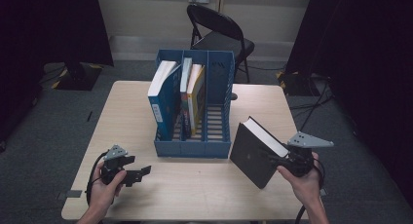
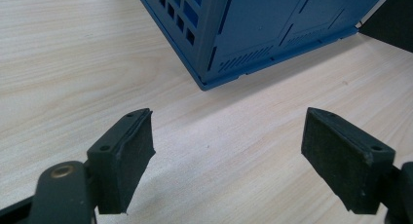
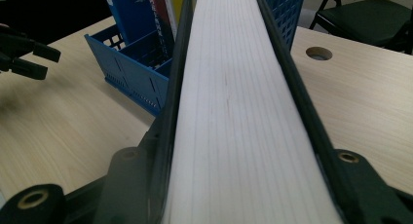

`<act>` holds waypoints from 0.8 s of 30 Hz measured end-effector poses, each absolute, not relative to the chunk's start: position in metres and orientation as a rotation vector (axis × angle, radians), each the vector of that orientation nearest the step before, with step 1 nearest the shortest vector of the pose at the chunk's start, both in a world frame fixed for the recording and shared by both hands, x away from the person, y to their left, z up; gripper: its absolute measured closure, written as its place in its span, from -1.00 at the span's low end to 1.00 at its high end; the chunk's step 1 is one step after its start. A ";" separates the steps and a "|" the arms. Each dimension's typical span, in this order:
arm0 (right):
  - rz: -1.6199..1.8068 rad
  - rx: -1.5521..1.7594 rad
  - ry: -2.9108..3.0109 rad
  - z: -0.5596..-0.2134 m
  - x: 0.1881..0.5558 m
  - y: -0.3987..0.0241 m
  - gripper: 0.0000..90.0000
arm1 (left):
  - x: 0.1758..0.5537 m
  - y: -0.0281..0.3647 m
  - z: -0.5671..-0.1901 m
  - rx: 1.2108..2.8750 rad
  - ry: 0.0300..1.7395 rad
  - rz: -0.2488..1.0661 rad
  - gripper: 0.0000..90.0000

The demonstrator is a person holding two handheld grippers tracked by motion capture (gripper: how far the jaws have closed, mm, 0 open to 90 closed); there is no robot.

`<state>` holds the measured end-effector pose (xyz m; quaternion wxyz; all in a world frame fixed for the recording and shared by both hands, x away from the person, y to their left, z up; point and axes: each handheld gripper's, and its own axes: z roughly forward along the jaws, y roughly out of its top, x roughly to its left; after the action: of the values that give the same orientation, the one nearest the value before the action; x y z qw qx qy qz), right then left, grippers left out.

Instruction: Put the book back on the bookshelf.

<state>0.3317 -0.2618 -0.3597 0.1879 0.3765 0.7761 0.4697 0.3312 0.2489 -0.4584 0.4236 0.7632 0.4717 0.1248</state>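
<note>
**Gripping a black book beside the blue file rack**

Clamping the black book from its page side, your right gripper has both jaws pressed against the covers, one on each side of the white page block. In the right gripper view the page edge runs straight up the middle between the two jaws, and the book's far end reaches toward the blue file rack. In the high view the book is tilted, its cover facing you and leaning left, its lower corner close to the table near the front right. It sits just to the right of the rack's front right corner, apart from it.

Your left gripper is released: in its own view the two pads stand wide apart with bare wood between them. It is low over the front left of the table, jaws pointing toward the rack's front corner, near it but not touching.

The rack stands in the middle of the table with three slots running away from you. A blue-and-white book leans in the left slot, a thin dark book and a yellow book share the middle slot, and the right slot holds no books. A black folding chair stands behind the table.
</note>
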 end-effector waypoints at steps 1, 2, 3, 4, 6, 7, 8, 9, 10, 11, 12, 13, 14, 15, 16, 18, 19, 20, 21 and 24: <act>1.309 1.061 2.193 -0.358 0.332 -0.261 0.08 | 0.331 0.249 -0.459 1.908 1.182 0.312 -0.58; 1.304 1.062 2.201 -0.356 0.332 -0.261 0.08 | 0.331 0.249 -0.458 1.912 1.182 0.308 -0.58; 1.298 1.062 2.210 -0.355 0.333 -0.260 0.07 | 0.331 0.249 -0.459 1.907 1.184 0.310 -0.58; 1.310 1.069 2.218 -0.353 0.334 -0.260 0.04 | 0.331 0.249 -0.459 1.908 1.183 0.308 -0.58; 1.318 1.060 2.222 -0.350 0.335 -0.260 0.06 | 0.331 0.249 -0.459 1.910 1.185 0.308 -0.58; 1.307 1.057 2.219 -0.347 0.335 -0.259 0.06 | 0.331 0.249 -0.459 1.913 1.183 0.306 -0.58; 1.281 1.059 2.231 -0.345 0.336 -0.257 0.08 | 0.332 0.249 -0.459 1.918 1.181 0.305 -0.58; 1.264 1.059 2.239 -0.343 0.336 -0.256 0.09 | 0.332 0.249 -0.459 1.921 1.179 0.302 -0.58; 1.244 1.063 2.241 -0.342 0.337 -0.255 0.10 | 0.332 0.249 -0.459 1.919 1.180 0.304 -0.58; 1.229 1.071 2.243 -0.341 0.337 -0.254 0.11 | 0.332 0.249 -0.459 1.920 1.179 0.305 -0.57; 1.211 1.076 2.253 -0.339 0.339 -0.254 0.12 | 0.332 0.249 -0.459 1.919 1.178 0.303 -0.58; 1.202 1.078 2.257 -0.338 0.339 -0.254 0.12 | 0.332 0.248 -0.459 1.913 1.182 0.301 -0.58; 1.188 1.081 2.261 -0.337 0.340 -0.253 0.13 | 0.332 0.248 -0.460 1.913 1.183 0.302 -0.57; 1.181 1.080 2.268 -0.337 0.340 -0.253 0.13 | 0.332 0.248 -0.459 1.915 1.183 0.297 -0.57; 1.172 1.078 2.274 -0.336 0.341 -0.253 0.12 | 0.332 0.248 -0.459 1.916 1.181 0.298 -0.58; 1.155 1.072 2.289 -0.333 0.342 -0.251 0.11 | 0.332 0.248 -0.460 1.918 1.185 0.304 -0.57; 1.150 1.070 2.291 -0.331 0.343 -0.250 0.11 | 0.333 0.247 -0.460 1.923 1.183 0.299 -0.57; 1.136 1.069 2.310 -0.329 0.345 -0.247 0.11 | 0.332 0.247 -0.460 1.924 1.183 0.294 -0.57; 1.119 1.062 2.322 -0.327 0.346 -0.246 0.11 | 0.332 0.246 -0.461 1.926 1.182 0.293 -0.57; 1.071 1.075 2.359 -0.322 0.350 -0.243 0.11 | 0.333 0.245 -0.461 1.932 1.180 0.289 -0.57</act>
<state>0.3497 -0.2425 -0.3224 0.1675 0.3779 0.8291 0.3765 0.3326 0.2448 -0.4611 0.4167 0.7695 0.4700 0.1153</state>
